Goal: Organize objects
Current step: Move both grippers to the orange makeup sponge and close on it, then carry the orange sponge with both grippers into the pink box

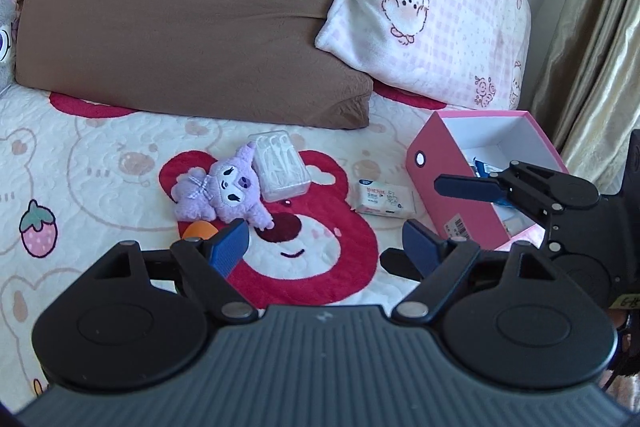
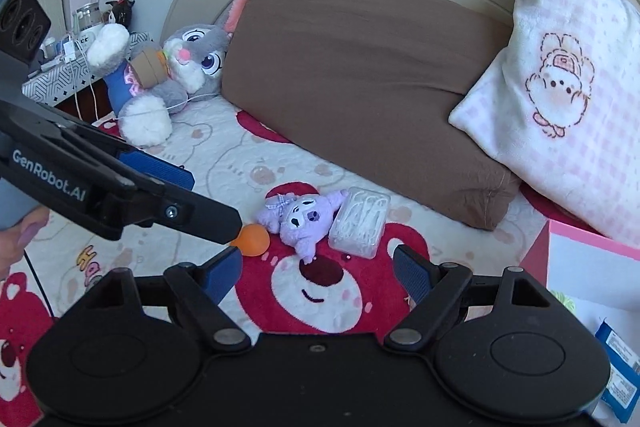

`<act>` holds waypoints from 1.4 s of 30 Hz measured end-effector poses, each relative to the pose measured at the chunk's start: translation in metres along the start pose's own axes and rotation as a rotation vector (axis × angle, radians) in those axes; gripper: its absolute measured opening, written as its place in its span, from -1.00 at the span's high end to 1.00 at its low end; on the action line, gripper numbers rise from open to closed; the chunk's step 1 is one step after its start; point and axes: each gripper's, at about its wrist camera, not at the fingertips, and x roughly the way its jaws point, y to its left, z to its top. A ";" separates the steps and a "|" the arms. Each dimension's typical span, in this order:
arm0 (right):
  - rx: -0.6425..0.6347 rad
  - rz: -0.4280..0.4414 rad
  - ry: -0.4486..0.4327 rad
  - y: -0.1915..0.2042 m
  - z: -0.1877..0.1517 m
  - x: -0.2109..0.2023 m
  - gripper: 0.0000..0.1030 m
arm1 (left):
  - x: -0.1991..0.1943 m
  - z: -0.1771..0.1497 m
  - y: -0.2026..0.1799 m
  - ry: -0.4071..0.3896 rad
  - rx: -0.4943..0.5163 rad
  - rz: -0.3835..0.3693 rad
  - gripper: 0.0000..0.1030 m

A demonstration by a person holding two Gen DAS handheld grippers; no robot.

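Left jaws: the left gripper (image 1: 326,243) is wide open and holds nothing; the red bear on the bed cover (image 1: 80,147) shows between its 2 blue pads.
Right jaws: the right gripper (image 2: 318,273) is wide open too, and empty.
Pose: both point slanting down at the bed, the right one just beside the pink box (image 1: 452,183).
Things: a purple plush toy (image 1: 224,193) touches a clear plastic case (image 1: 280,167). An orange ball (image 2: 252,239) sits beside the toy. A tissue pack (image 1: 384,201) lies near the box.
Behind: a brown pillow (image 1: 180,15) and a pink pillow (image 1: 436,11).
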 end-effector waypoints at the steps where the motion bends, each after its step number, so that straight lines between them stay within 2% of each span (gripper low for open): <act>1: -0.003 0.002 0.004 0.002 0.000 0.008 -0.67 | 0.004 -0.001 0.005 -0.001 -0.007 0.000 -0.62; 6: -0.084 0.026 -0.021 0.018 -0.006 0.035 -0.67 | 0.027 -0.010 0.034 0.000 -0.061 -0.005 -0.61; 9: -0.123 0.052 -0.004 0.027 -0.010 0.053 -0.67 | 0.042 -0.017 0.052 -0.008 -0.081 0.008 -0.58; 13: -0.201 0.109 -0.059 0.042 -0.019 0.071 -0.67 | 0.055 -0.026 0.076 -0.022 -0.099 0.019 -0.57; 17: -0.262 0.134 -0.048 0.058 -0.027 0.097 -0.67 | 0.071 -0.032 0.095 0.010 -0.128 0.039 -0.56; 20: -0.234 0.159 -0.026 0.061 -0.029 0.122 -0.65 | 0.082 -0.037 0.105 0.028 -0.135 0.054 -0.53; 27: -0.162 0.184 0.023 0.061 -0.032 0.170 -0.50 | 0.108 -0.039 0.121 0.044 -0.172 0.071 -0.26; 32: -0.112 0.136 0.045 0.060 -0.033 0.196 -0.47 | 0.125 -0.037 0.129 0.061 -0.212 0.067 -0.10; 34: -0.069 0.141 0.045 0.054 -0.033 0.200 -0.37 | 0.128 -0.036 0.130 0.065 -0.217 0.054 0.14; 36: -0.055 0.164 0.042 0.052 -0.032 0.197 -0.04 | 0.127 -0.036 0.126 0.066 -0.213 0.047 0.17; 42: -0.040 0.189 0.044 0.050 -0.033 0.178 0.00 | 0.114 -0.036 0.103 0.095 -0.157 0.053 0.19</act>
